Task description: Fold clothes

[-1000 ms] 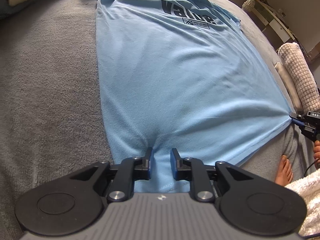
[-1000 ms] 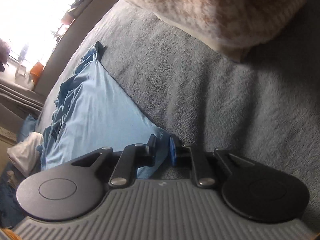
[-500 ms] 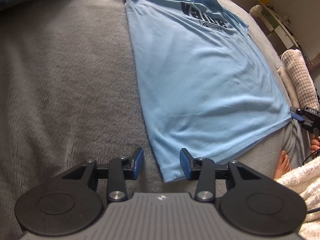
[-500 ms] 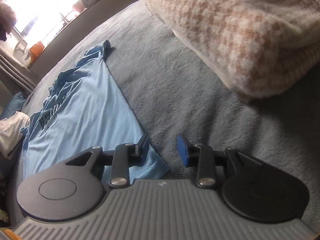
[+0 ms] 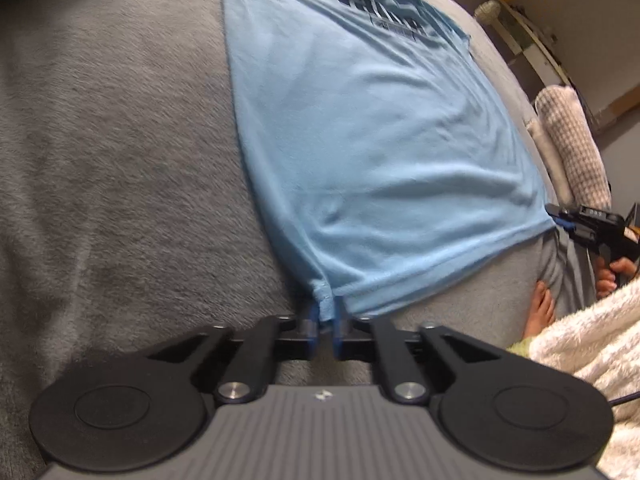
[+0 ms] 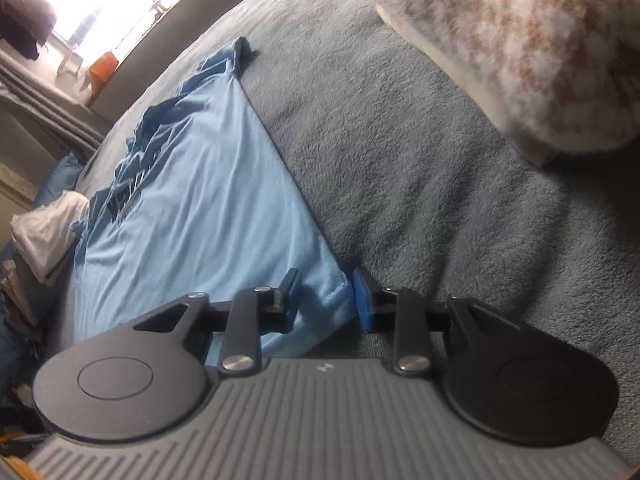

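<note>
The left gripper tilts steeply down at the bed, its jaws having just closed and now pinching the near hem corner of the light blue T-shirt; beyond them the shirt lies flat, its dark print at the far end. The right gripper also points downward; its jaws have just been closing, yet in its own view they stand apart with the other hem corner between them, the blue pad just beside the cloth edge. A hand holds that gripper at the shirt's right corner; farther off lies a checked blanket.
</note>
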Motion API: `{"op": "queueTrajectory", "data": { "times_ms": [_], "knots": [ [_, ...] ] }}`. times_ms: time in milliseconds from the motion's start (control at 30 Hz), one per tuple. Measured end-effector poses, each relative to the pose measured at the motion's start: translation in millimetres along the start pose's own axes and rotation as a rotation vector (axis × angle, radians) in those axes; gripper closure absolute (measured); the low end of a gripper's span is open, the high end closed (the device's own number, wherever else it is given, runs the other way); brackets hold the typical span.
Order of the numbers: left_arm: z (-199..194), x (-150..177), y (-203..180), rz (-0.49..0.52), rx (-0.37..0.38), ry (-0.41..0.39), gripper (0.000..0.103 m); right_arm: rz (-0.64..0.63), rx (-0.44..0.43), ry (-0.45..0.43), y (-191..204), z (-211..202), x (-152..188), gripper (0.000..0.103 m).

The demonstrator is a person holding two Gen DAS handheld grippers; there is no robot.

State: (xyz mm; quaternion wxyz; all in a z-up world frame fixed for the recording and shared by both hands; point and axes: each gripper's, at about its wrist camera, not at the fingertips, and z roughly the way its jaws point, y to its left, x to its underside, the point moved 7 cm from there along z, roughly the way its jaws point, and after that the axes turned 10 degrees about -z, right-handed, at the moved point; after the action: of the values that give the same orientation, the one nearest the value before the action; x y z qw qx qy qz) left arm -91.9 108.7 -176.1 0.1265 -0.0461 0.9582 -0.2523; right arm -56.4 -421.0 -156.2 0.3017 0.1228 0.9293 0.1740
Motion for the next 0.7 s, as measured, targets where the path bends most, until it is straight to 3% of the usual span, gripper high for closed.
{"op": "queueTrajectory", "data": {
  "times_ms": [100,233,433,700],
  "knots": [
    [-2.9,1.1,-3.4,0.019,-0.009,0.004,0.100,-0.058,0.014,-0.002,9.7,-5.0,3.0,0.098],
    [-22.1,3.5,3.5,-0.009,0.006,0.037,0.100,-0.018,-0.007,-0.003,10.9,-25.0,-0.3,0.099],
    [-58.2,12.4,8.3,0.024,-0.016,0.078,0.100,-0.006,-0.025,0.072,20.0,-50.0,11.0,0.099],
    [-7.8,33.4,12.9,0.163,-0.158,0.159,0.100,-0.100,0.069,0.156,10.5,-20.5,32.2,0.098]
  ]
}}
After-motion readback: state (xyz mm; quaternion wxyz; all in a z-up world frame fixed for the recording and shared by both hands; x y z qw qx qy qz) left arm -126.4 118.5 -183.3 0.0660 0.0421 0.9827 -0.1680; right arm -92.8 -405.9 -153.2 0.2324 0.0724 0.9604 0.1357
